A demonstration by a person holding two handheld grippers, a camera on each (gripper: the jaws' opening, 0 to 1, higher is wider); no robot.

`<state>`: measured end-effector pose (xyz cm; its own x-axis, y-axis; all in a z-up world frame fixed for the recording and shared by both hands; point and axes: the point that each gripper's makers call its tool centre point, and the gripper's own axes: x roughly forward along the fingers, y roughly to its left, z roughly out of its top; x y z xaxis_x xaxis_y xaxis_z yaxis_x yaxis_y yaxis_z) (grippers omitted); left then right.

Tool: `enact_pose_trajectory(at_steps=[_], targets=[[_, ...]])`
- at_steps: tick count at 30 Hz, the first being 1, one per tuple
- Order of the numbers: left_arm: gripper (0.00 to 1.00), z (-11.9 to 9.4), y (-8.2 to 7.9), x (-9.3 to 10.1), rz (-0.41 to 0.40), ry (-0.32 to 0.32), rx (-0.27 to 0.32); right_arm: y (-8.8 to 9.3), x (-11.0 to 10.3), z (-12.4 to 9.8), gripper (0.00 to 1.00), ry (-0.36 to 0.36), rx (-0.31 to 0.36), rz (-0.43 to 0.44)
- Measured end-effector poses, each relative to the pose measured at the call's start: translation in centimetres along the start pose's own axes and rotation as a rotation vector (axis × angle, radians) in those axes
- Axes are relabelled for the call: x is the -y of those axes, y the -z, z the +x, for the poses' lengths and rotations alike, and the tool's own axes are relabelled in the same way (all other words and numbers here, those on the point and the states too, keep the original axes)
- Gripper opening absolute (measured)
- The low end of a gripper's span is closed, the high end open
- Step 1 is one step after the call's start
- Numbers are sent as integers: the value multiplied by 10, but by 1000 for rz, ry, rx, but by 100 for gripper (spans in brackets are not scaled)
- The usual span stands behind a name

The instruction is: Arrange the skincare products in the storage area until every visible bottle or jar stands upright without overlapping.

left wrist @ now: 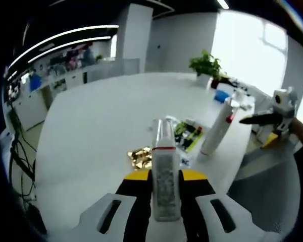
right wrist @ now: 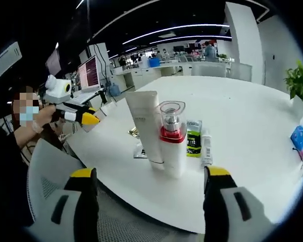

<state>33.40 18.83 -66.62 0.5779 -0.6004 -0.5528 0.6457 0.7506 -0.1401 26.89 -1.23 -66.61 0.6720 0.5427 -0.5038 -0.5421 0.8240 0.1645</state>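
Observation:
My left gripper (left wrist: 165,175) is shut on a white bottle (left wrist: 165,191) with a red band and a clear cap; the cap points forward past the yellow jaw tips. On the white table (left wrist: 91,131) a white tube (left wrist: 215,133) stands upright near the right edge. A second red-banded bottle (left wrist: 232,104) peeks out behind it. In the right gripper view this bottle (right wrist: 172,146) stands upright, touching the tube (right wrist: 144,126) on its left. My right gripper (right wrist: 150,173) is open, close in front of the pair. The left gripper (right wrist: 93,120) hangs off the table's left edge.
A green packet (right wrist: 193,137) and a small white tube (right wrist: 206,146) lie flat behind the standing pair. Gold foil (left wrist: 140,156) lies beside the held bottle. A potted plant (left wrist: 207,64) and a blue box (right wrist: 299,138) sit at the far edge. A person (right wrist: 10,166) sits at the left.

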Motion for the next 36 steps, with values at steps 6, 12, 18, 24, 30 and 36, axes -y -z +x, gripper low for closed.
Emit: enact_pose_trajectory(at_steps=[6,12,18,24,30,36], targets=[[17,-1,1,24,4,27,22,-1,-11,2,75,-38,22,27],[17,-1,-4,41,34,16,64,-10,-26,8,64,-108,65,53],[16,6,-2,56,69,22,65,-22,-40,19,58,-172,116,115],[17,10,-1,69,62,59,68,-29,-45,35,52,-185,133,148],[16,10,-2,79,57,91,69,-39,-60,46,50,-279,186,287],[16,11,0,87,49,126,67,-44,-59,56,44,-364,246,466]])
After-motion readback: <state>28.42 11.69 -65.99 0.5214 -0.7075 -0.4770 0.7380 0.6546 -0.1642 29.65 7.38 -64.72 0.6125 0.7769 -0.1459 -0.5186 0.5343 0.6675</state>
